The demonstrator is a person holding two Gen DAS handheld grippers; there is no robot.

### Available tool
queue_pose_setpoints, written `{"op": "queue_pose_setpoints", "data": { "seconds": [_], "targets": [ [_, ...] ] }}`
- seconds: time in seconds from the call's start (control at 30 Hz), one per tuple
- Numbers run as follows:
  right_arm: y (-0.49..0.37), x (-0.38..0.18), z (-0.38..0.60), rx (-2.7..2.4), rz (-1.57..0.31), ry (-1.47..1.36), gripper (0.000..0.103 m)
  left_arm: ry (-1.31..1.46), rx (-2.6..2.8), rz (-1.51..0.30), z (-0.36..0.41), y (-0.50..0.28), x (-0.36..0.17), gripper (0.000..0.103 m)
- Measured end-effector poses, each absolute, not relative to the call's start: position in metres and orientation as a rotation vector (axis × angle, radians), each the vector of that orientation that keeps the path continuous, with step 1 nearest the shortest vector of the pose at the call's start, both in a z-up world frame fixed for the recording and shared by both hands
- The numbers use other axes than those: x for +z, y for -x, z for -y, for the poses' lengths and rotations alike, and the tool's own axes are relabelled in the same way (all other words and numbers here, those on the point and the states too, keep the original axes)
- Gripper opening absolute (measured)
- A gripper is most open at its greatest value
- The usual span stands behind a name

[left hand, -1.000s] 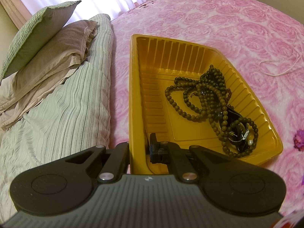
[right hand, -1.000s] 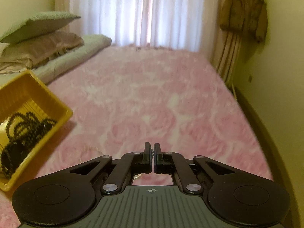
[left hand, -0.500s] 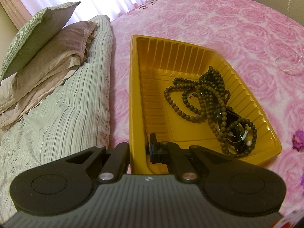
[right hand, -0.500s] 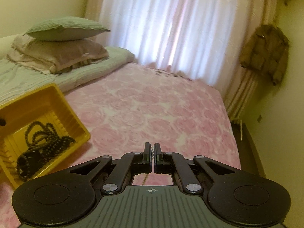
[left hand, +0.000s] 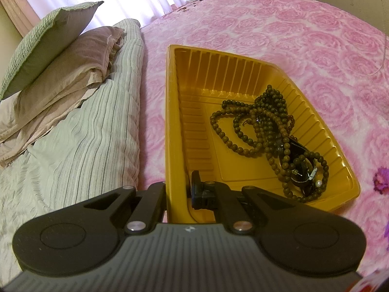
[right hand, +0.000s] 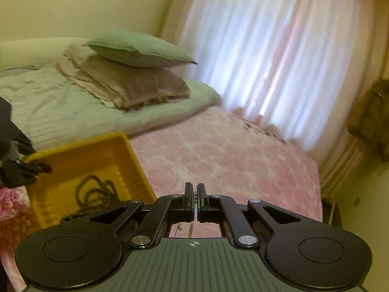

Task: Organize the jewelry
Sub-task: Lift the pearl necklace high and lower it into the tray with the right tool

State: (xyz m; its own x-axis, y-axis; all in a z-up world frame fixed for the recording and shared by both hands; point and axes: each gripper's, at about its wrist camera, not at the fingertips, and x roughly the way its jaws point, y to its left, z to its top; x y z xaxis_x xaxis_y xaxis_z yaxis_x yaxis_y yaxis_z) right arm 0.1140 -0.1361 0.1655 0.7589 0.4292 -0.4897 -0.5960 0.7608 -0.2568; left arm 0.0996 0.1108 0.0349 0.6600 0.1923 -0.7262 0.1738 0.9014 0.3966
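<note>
Right now the brown bead strands (left hand: 257, 121) are lying tangled in the yellow tray (left hand: 175, 121) on the pink bedspread (left hand: 304, 36). I'm keeping my left gripper (left hand: 178, 189) clamped on the tray's near wall, while my right gripper (right hand: 195, 194) is pinching a thin pale chain (right hand: 195, 196) beside the tray.

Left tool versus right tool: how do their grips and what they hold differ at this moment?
The left tool is clamped on the side wall of the yellow tray, one finger outside and one inside; the right tool pinches only a thin pale chain, which hangs below it. The left tool is at bed level, at the tray; the right tool is in the air, beside the tray, and touches neither it nor the bed. Both are shut.
</note>
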Motion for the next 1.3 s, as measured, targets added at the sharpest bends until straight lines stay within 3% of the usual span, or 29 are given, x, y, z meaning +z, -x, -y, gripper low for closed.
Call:
{"op": "queue_pose_setpoints", "data": {
  "seconds": [0.6,1.3],
  "targets": [
    [-0.116,0.177,0.017,0.839,-0.373,0.541,0.002,-0.428,-0.004,-0.849,-0.117,-0.099,0.033,0.003],
    [-0.12,0.156,-0.027,0.953,-0.438,0.589,0.002,-0.393,-0.005,-0.845,-0.123,-0.098,0.032,0.003]
  ]
}}
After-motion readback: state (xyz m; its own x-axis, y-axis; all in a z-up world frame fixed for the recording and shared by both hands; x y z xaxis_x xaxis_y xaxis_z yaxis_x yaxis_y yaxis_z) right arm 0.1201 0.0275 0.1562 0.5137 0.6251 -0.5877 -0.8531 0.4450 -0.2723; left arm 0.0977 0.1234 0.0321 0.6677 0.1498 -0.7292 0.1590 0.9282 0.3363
